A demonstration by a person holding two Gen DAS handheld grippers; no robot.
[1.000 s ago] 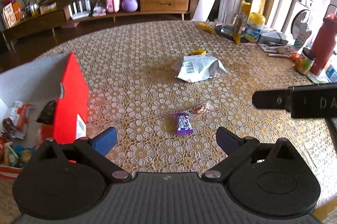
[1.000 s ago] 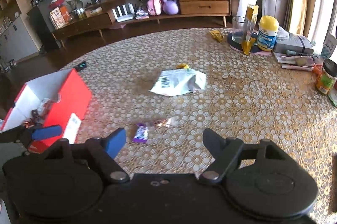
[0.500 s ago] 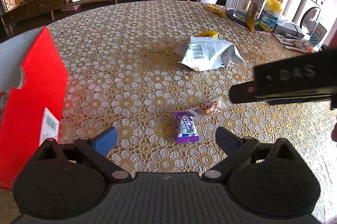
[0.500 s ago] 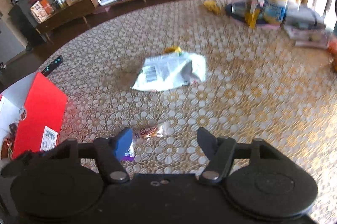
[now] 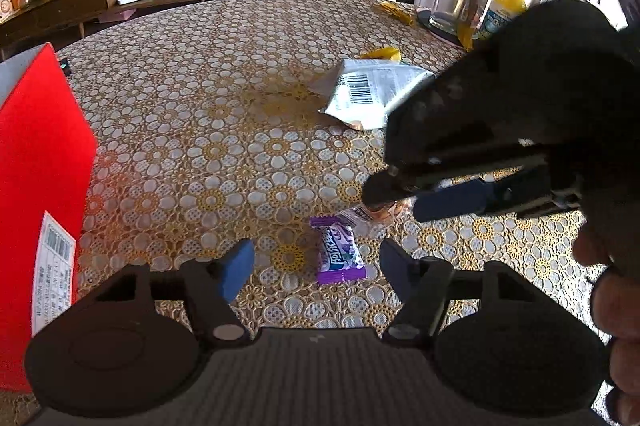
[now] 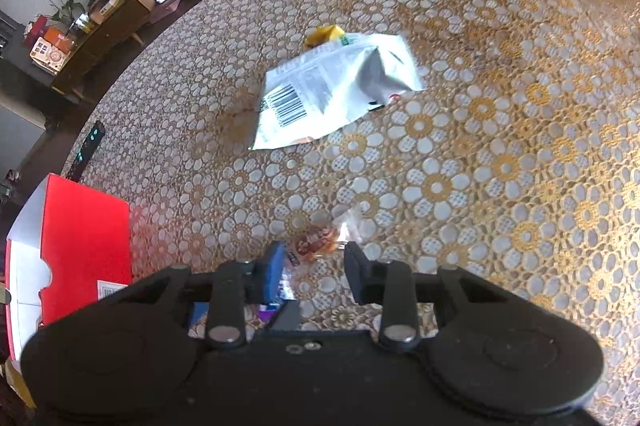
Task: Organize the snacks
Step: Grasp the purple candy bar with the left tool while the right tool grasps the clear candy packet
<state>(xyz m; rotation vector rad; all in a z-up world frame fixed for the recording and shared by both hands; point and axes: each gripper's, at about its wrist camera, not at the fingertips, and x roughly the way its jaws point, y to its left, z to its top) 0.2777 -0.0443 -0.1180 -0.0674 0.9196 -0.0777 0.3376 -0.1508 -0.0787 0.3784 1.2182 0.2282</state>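
We see two small snacks lying close together on the counter, which has a gold flower cloth. The purple candy lies flat between the two fingers of the left gripper. The jaws of this gripper are closing, about half open, and the pads do not touch the wrapper yet. Just beside it, further from us, lies the clear-wrapped snack with a brown piece inside. The right gripper stands over it, with jaws closing and already narrow, and the snack sits between the pads. We cannot tell if they press on it already.

The red box, where we judge the snacks must go, stands at the left side of the counter. A silver bag lies further away in the middle, with a yellow wrapper behind it.

We think the main risk is that the two grippers work very near to each other and may collide, because the snacks almost touch. Also, both wrappers are thin and lie flat, so the pads may slide over them or only catch a loose end. The clear wrapper may then slip out when lifted.
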